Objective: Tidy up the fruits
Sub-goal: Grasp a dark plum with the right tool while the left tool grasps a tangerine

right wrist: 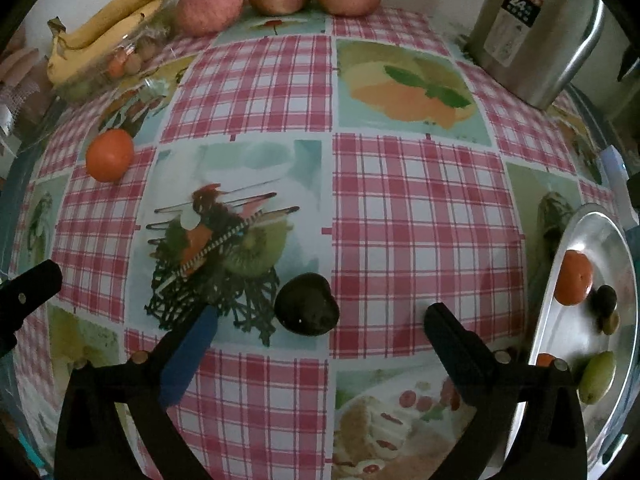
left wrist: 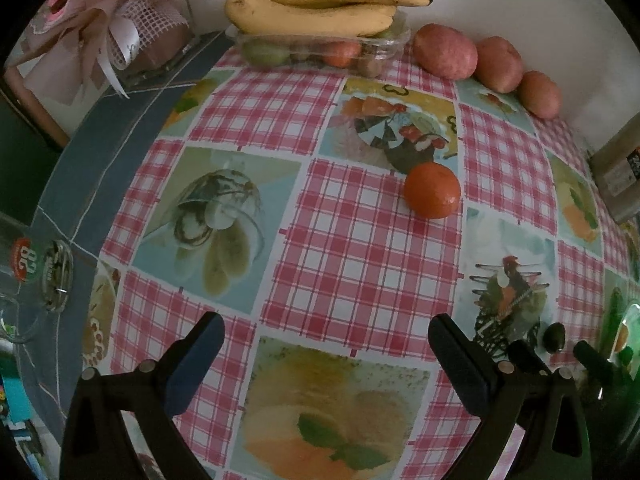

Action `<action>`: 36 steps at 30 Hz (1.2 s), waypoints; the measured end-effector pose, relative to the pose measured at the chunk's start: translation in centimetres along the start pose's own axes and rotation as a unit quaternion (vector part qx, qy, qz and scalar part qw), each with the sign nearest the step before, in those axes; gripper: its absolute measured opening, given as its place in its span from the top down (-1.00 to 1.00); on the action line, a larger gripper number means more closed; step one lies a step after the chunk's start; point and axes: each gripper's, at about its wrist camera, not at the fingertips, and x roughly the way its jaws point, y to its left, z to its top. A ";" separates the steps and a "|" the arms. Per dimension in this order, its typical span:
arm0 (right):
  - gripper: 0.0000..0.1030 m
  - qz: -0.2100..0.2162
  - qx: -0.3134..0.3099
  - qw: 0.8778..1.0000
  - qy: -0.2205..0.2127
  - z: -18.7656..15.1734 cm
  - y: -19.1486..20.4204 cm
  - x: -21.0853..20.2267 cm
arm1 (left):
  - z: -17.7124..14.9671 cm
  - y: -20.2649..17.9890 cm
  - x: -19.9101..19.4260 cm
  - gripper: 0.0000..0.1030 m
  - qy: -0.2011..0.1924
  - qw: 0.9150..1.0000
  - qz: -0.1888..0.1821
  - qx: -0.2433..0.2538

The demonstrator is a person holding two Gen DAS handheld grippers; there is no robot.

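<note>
Right tool lined up on a dark fruit, left tool facing a tangerine

The right tool point(right wrist: 320, 328) is released, its jaws spread wide with the dark fruit point(right wrist: 307, 304) lying on the table point(right wrist: 420, 208) just ahead of and between them, apparently set for a pick. To the right, a metal plate point(right wrist: 616, 240) already carries a tangerine, a dark fruit and greenish ones, so it looks like the collecting spot. The left tool point(left wrist: 326, 344) is also released and grasps nothing; it points at a loose tangerine point(left wrist: 432, 189), well apart from it at mid-table. Along the far edge, bananas point(left wrist: 320, 4) rest on a clear tray point(left wrist: 320, 46) of small fruit, with three apples point(left wrist: 445, 52) lined up to its right.
</note>
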 end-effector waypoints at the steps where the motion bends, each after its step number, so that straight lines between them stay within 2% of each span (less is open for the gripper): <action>1: -1.00 0.000 -0.001 1.000 0.010 0.2 0.0 0.1 | 0.0 0.0 0.0 -1.00 0.000 1.000 0.001 -0.001; 4: -0.96 -0.005 0.016 1.000 0.015 0.3 -0.3 -0.1 | 0.1 -0.1 0.1 -1.00 -0.001 1.000 0.007 -0.001; 5: -0.90 -0.007 0.023 1.000 0.013 0.3 -0.5 -0.2 | 0.1 -0.2 0.0 -1.00 -0.001 1.000 0.008 0.001; 7: -0.67 -0.008 0.029 0.999 0.011 0.5 -0.5 -0.3 | 0.3 -0.6 -0.1 -1.00 -0.003 1.000 -0.002 0.007; 9: -0.23 -0.007 0.031 0.999 0.008 0.7 -0.5 -0.6 | 0.5 -0.9 -0.2 -1.00 -0.003 1.000 -0.008 0.005; 15: 0.12 0.012 0.038 0.999 0.012 1.6 -0.4 -0.4 | 1.1 -1.6 -0.2 -1.00 -0.021 0.999 0.015 0.023; 17: 0.26 0.022 0.038 0.999 0.013 1.8 -0.4 -0.6 | 1.3 -1.2 -0.2 -1.00 -0.026 1.000 0.002 0.011; 19: 0.32 0.023 0.035 0.999 0.013 2.1 0.1 -0.9 | 1.7 -1.1 -0.4 -1.00 -0.035 0.999 -0.029 0.006; 22: 0.52 0.028 0.034 0.999 0.009 2.2 -0.2 -1.9 | 2.3 -1.6 -0.8 -1.00 -0.055 0.998 -0.022 0.028; 25: 0.52 0.035 0.039 0.999 -0.001 1.6 -1.1 -4.2 | 3.4 -2.5 -0.8 -1.00 -0.059 0.996 -0.016 0.057; 28: 0.52 0.044 0.042 0.998 -0.011 1.9 -1.4 -5.2 | 4.2 -3.0 -0.1 -1.00 -0.045 0.997 -0.024 0.065; 31: 0.52 0.055 0.049 0.997 -0.010 2.3 -2.2 -5.7 | 4.7 -3.5 0.2 -1.00 -0.038 0.995 -0.057 0.067; 34: 0.52 0.070 0.066 0.995 -0.010 2.4 -3.1 -5.6 | 5.9 -3.5 1.3 -0.97 -0.011 0.994 -0.106 0.039; 36: 0.52 0.072 0.073 0.995 -0.015 2.5 -3.5 -5.7 | 6.3 -3.6 1.8 -0.96 -0.004 0.992 -0.122 0.026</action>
